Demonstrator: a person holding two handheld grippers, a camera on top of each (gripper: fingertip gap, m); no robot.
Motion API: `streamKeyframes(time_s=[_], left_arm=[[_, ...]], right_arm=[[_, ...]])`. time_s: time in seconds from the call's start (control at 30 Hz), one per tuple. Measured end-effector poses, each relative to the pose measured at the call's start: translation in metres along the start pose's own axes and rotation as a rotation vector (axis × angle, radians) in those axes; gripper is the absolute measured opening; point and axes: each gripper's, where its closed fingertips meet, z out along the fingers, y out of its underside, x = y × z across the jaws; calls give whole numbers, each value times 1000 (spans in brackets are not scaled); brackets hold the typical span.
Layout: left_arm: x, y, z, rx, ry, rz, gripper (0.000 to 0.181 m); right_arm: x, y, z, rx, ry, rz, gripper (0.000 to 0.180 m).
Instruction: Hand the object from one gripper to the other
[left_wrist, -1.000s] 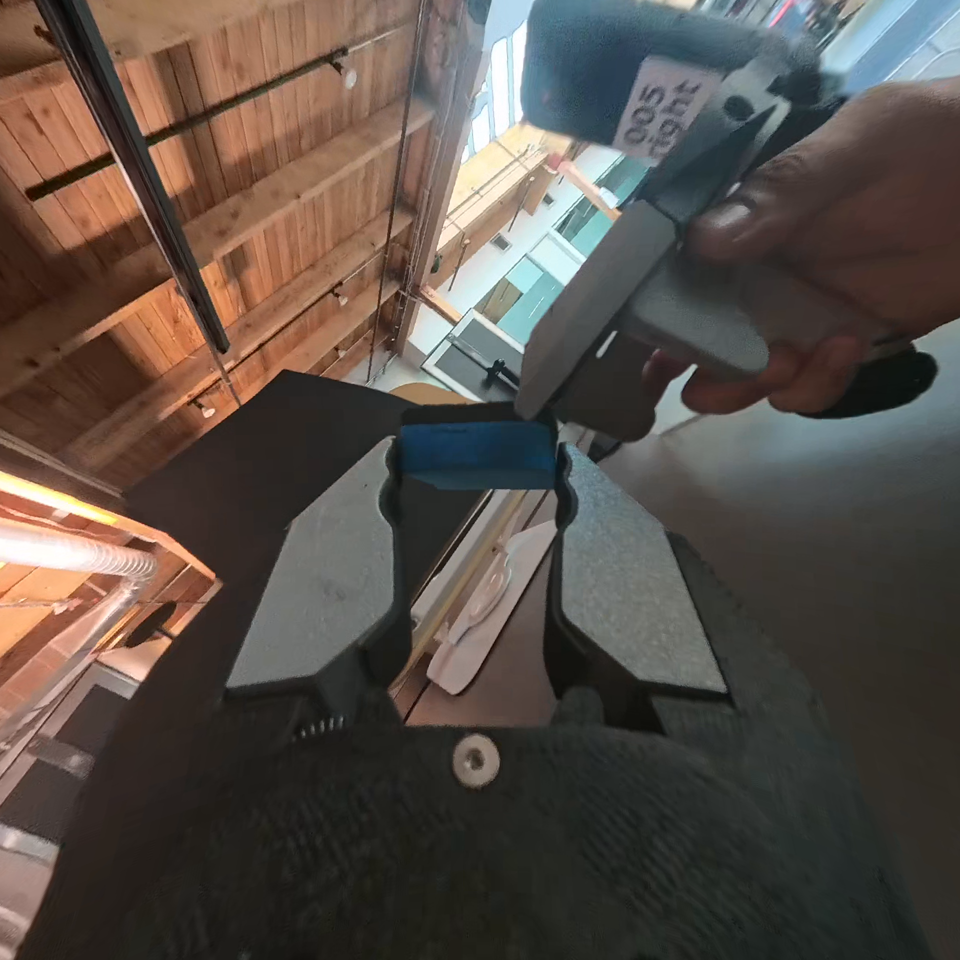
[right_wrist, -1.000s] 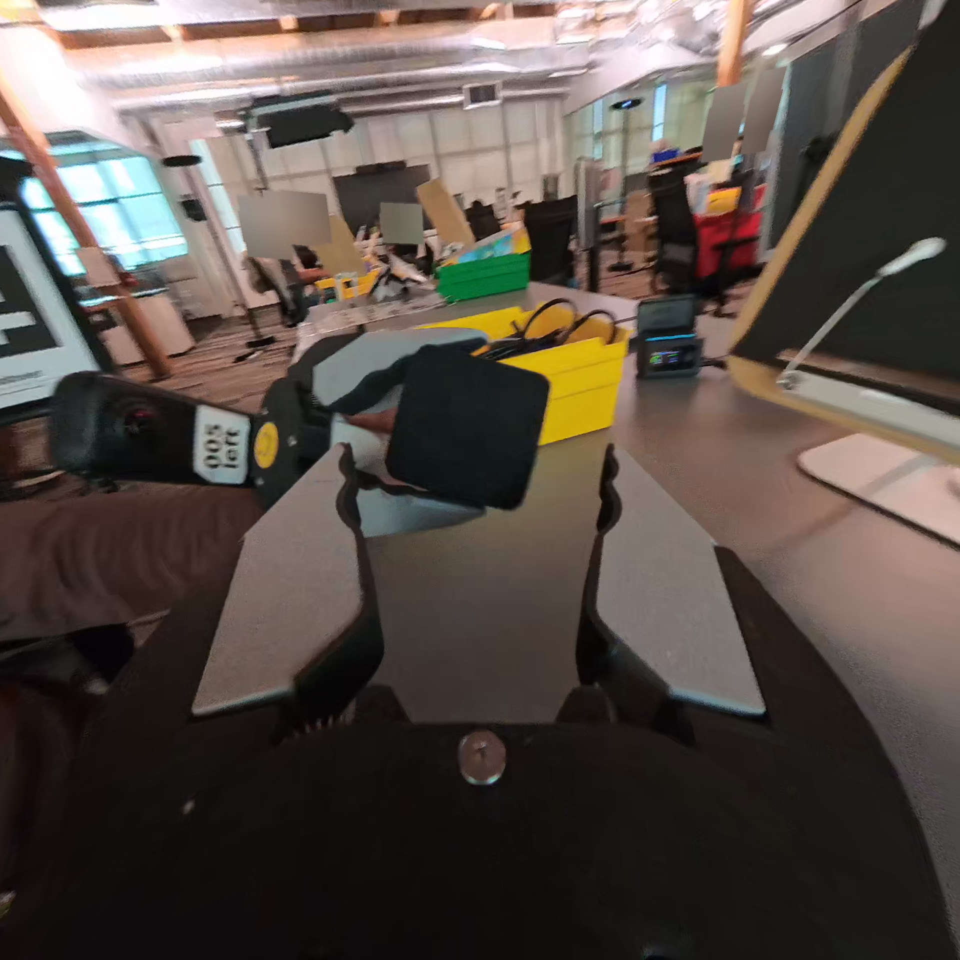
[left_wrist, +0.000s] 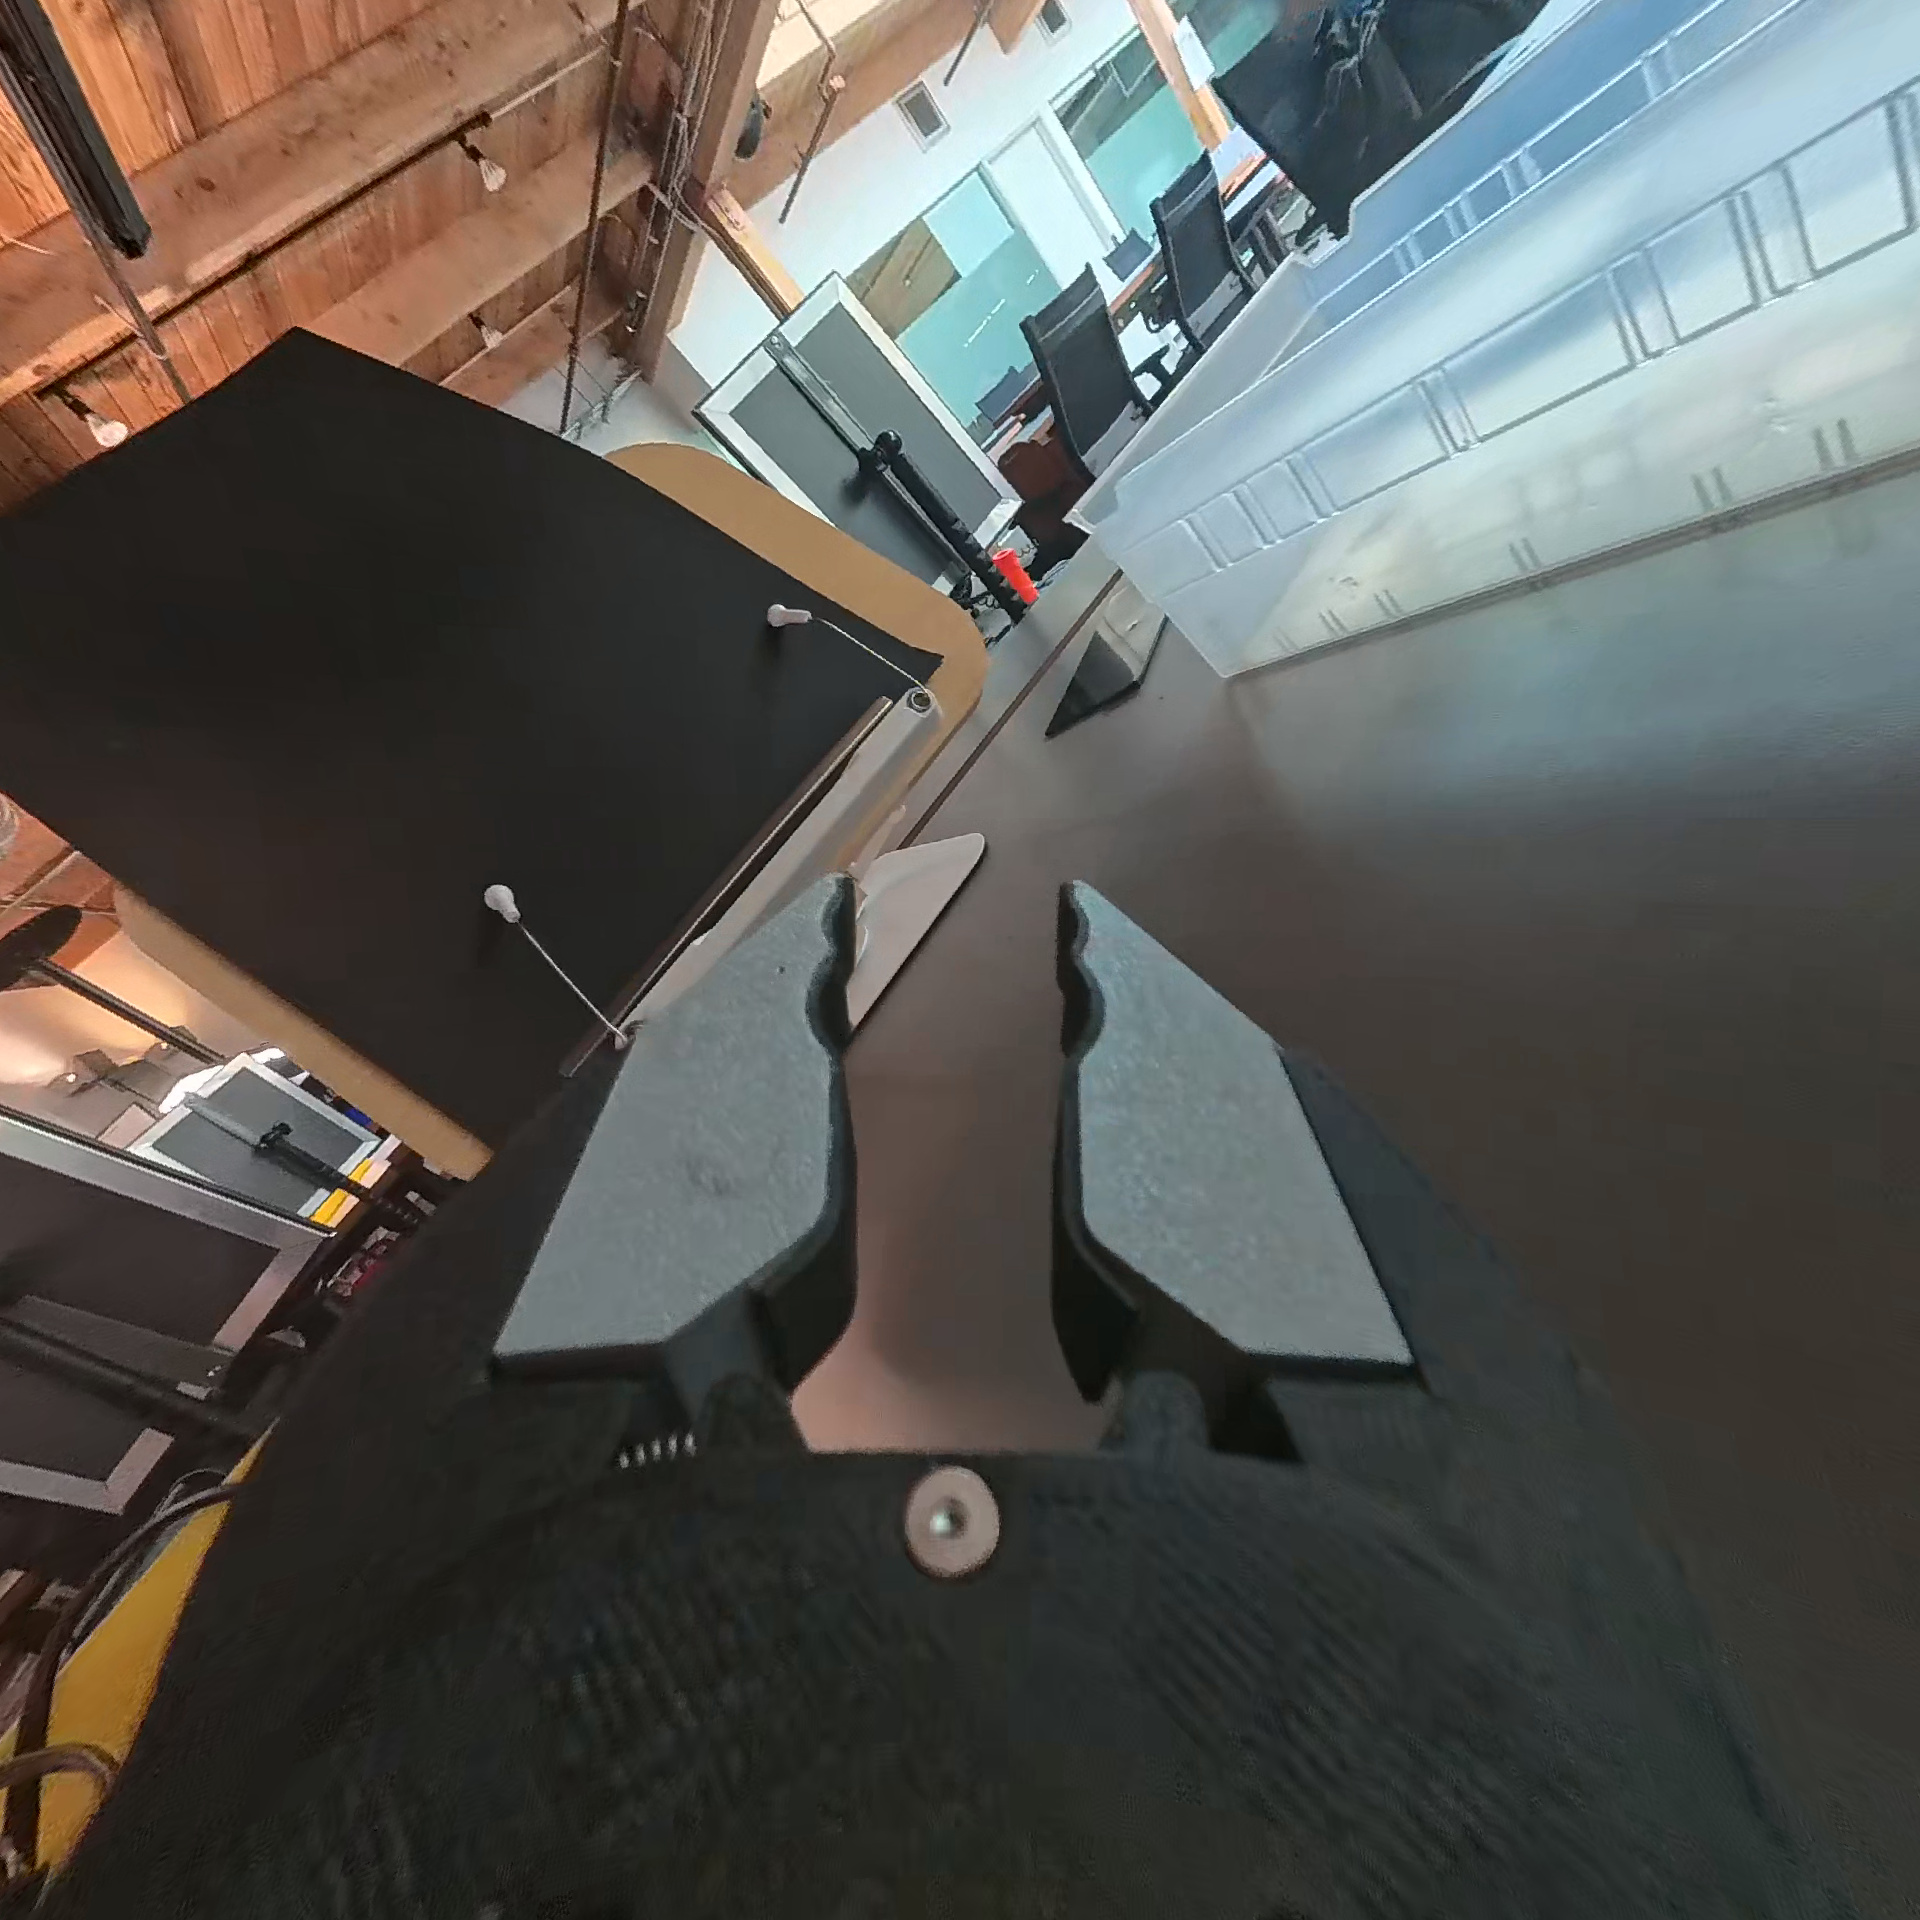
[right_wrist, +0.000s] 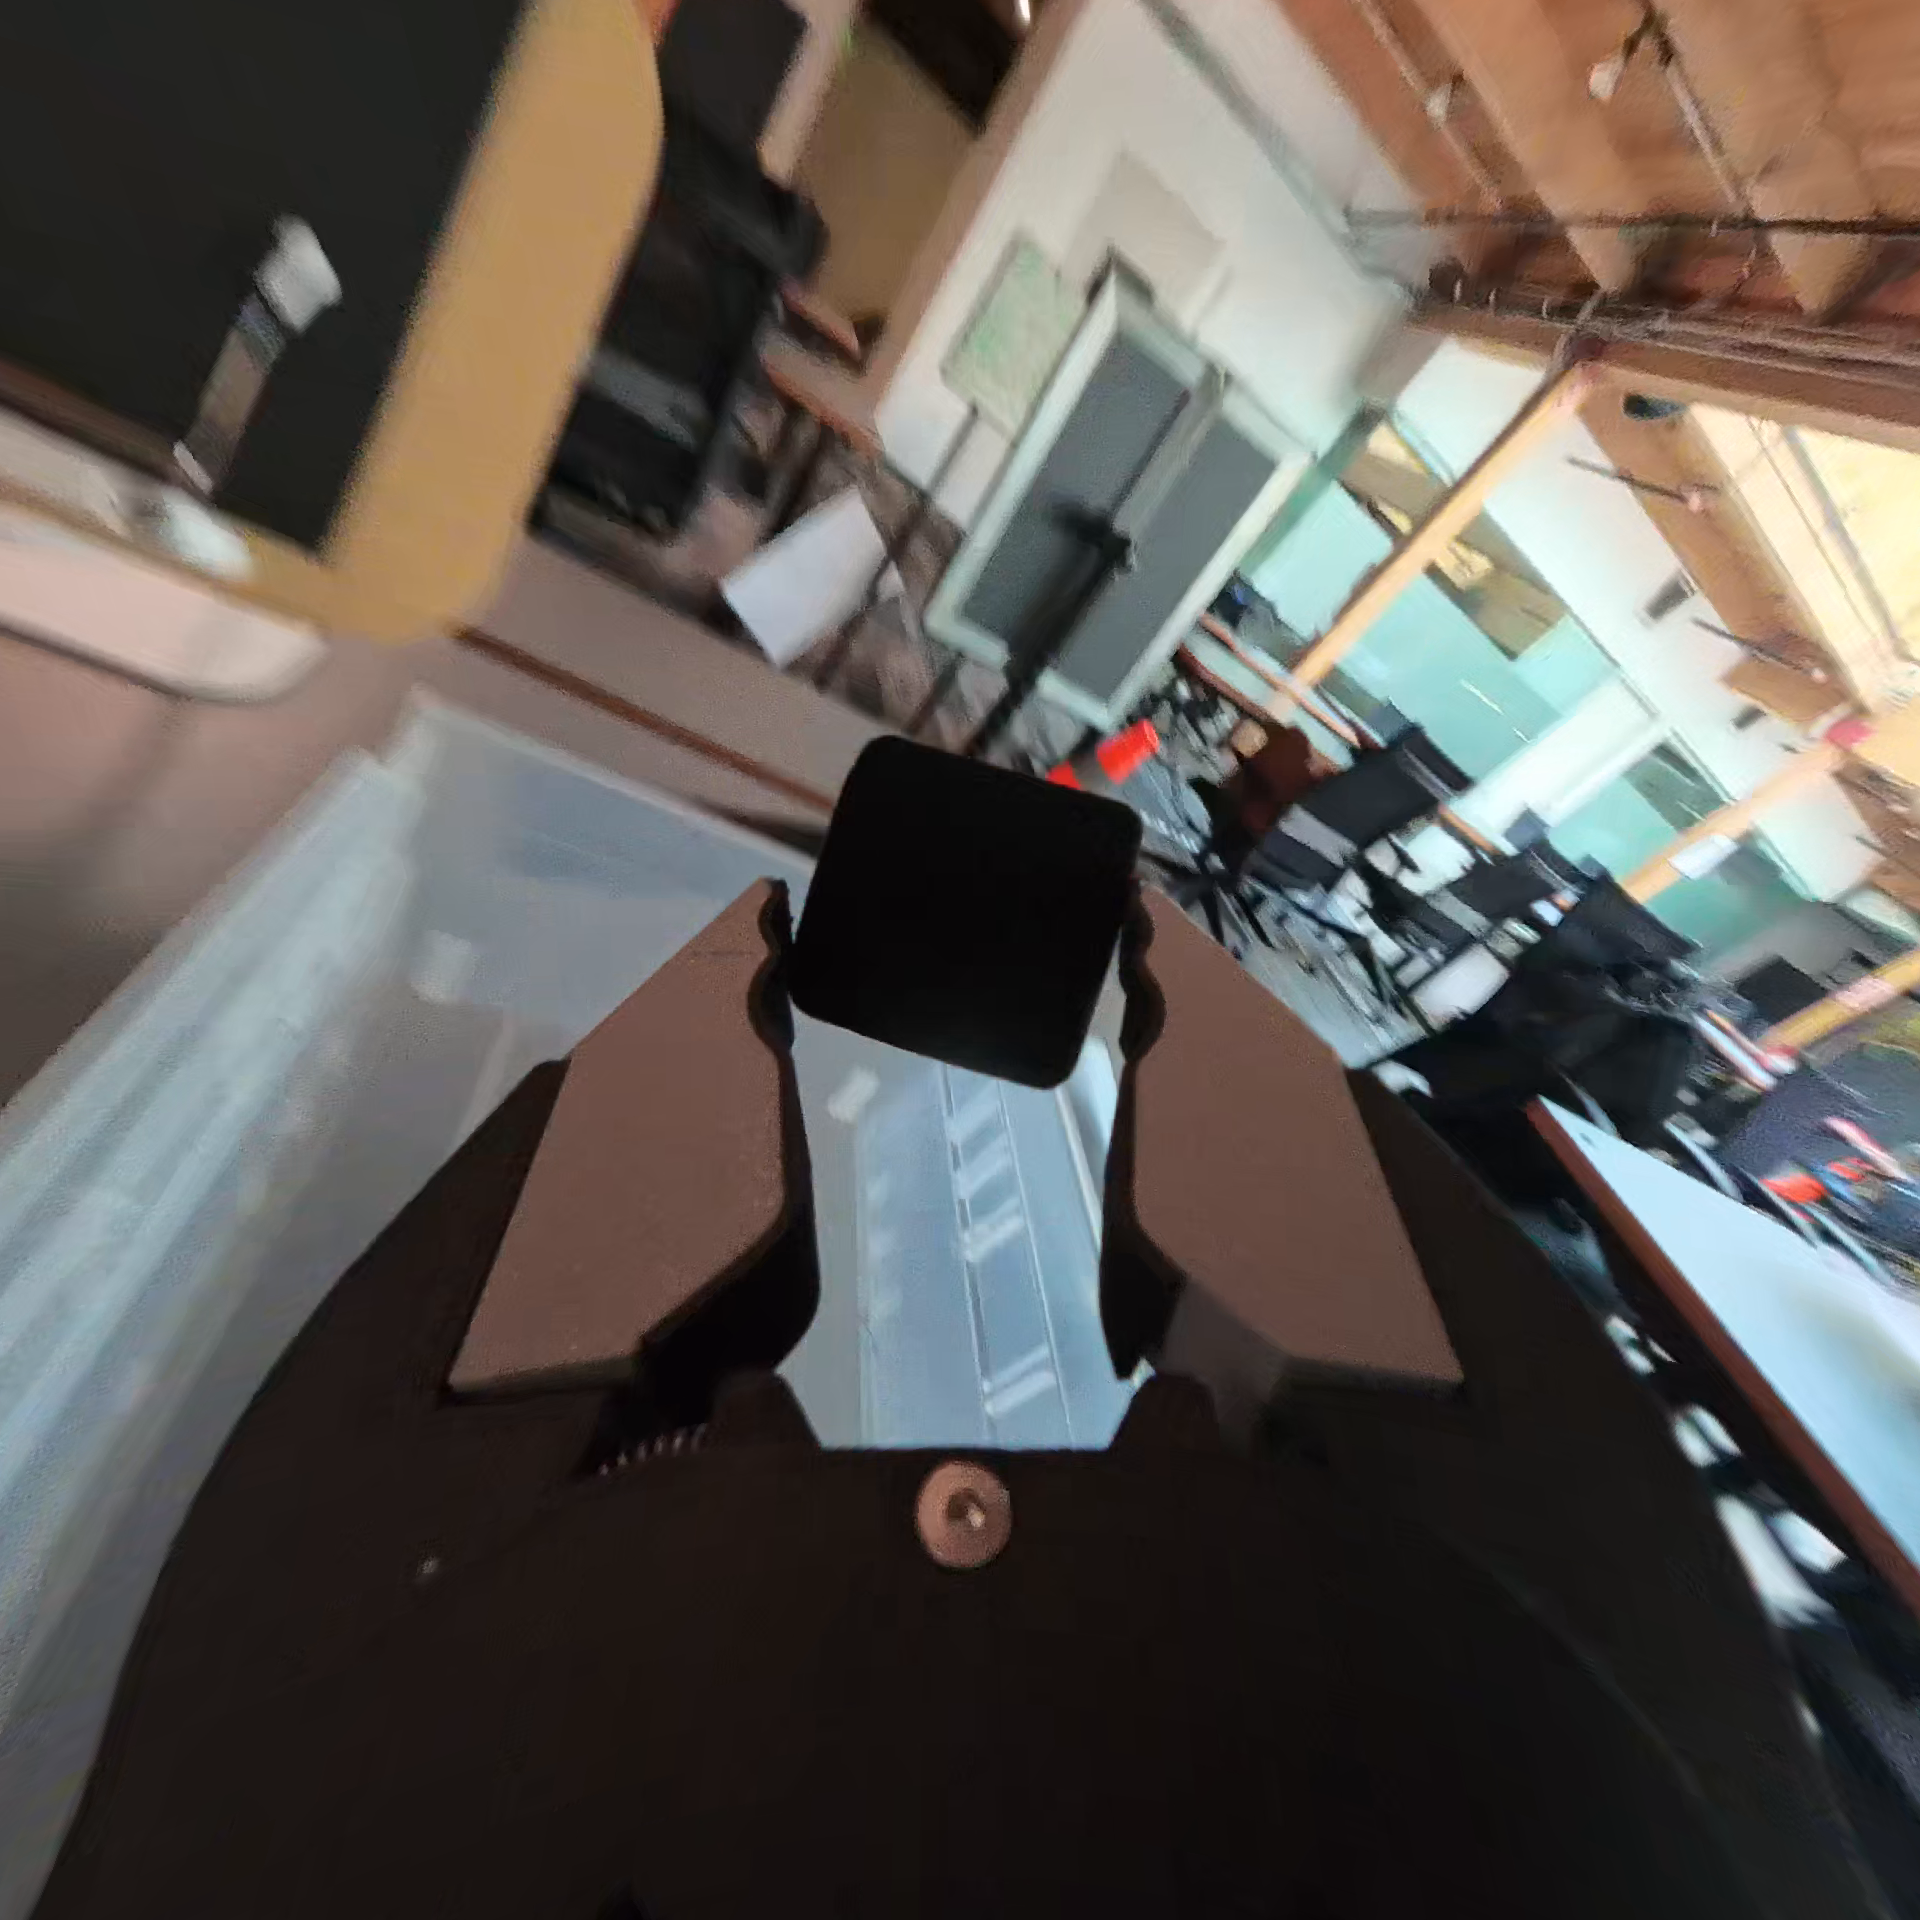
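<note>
Now right tongs (right_wrist: 951, 935) clamp unlabelled black square pad (right_wrist: 961, 914); left tongs (left_wrist: 956, 956) empty.

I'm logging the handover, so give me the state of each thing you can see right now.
Left tongs: open, empty, over the table.
Right tongs: shut on the black pad.
Black pad: held tilted at the fingertips, in the air.
Clear bin: resting on the table.

A: Sharp?
B: Left wrist view is crisp; daylight from windows (left_wrist: 977, 281) ahead of the gripper glares off the table (left_wrist: 1507, 883). Right wrist view smears everywhere, edges bowed, gripper silhouetted.
</note>
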Motion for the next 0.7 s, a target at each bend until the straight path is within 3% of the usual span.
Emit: streamKeyframes(time_s=[0.1,0.23,0.27,0.33,0.47,0.6,0.7], left_arm=[[1,3,1,-11,11,-14,35],[0,7,3,-25,17,-23,35],[1,7,3,-26,19,-24,35],[2,6,2,-25,24,-20,35],[9,7,3,-35,44,6,34],[11,9,3,-43,59,5,33],[13,11,4,-51,70,1,32]], right_arm=[[-7,35,18,-149,-45,-11,61],[-6,24,11,-81,-153,160,64],[-6,27,10,-87,-161,168,59],[-7,39,12,-125,-176,142,27],[-12,50,12,-187,-216,180,45],[-48,73,-12,-364,-505,84,0],[-75,82,-47,-455,-778,81,0]])
